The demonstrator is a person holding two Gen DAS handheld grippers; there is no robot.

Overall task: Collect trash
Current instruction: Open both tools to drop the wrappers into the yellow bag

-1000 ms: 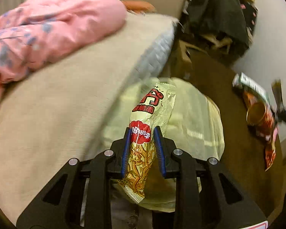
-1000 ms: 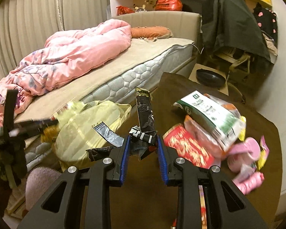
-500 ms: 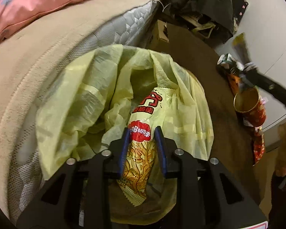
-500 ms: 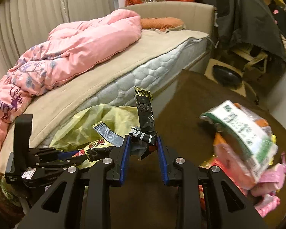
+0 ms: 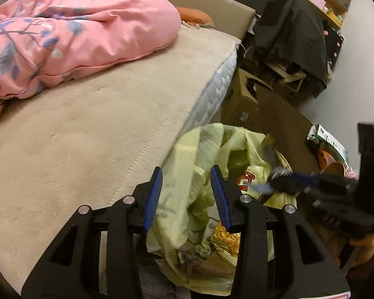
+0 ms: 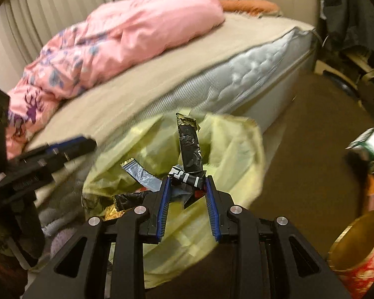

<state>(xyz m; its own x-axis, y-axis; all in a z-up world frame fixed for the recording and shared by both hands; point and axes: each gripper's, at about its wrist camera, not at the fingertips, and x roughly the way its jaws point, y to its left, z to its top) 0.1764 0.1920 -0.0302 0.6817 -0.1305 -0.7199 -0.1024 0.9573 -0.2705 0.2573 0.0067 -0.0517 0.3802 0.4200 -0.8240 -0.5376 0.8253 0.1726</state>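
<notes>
A yellow-green trash bag stands open between the bed and the brown table; it also shows in the right wrist view. My left gripper is open and empty above the bag's left side. The yellow snack packet lies inside the bag. My right gripper is shut on black and silver wrappers and holds them over the bag's mouth. The right gripper shows at the right of the left wrist view.
A bed with a pink quilt lies left of the bag. The brown table holds more trash: a green-and-white packet and a red-and-gold cup. A chair with dark clothes stands behind.
My left gripper opened and let the yellow snack packet drop into the bag, then lifted. My right gripper moved left with the wrappers to above the bag.
</notes>
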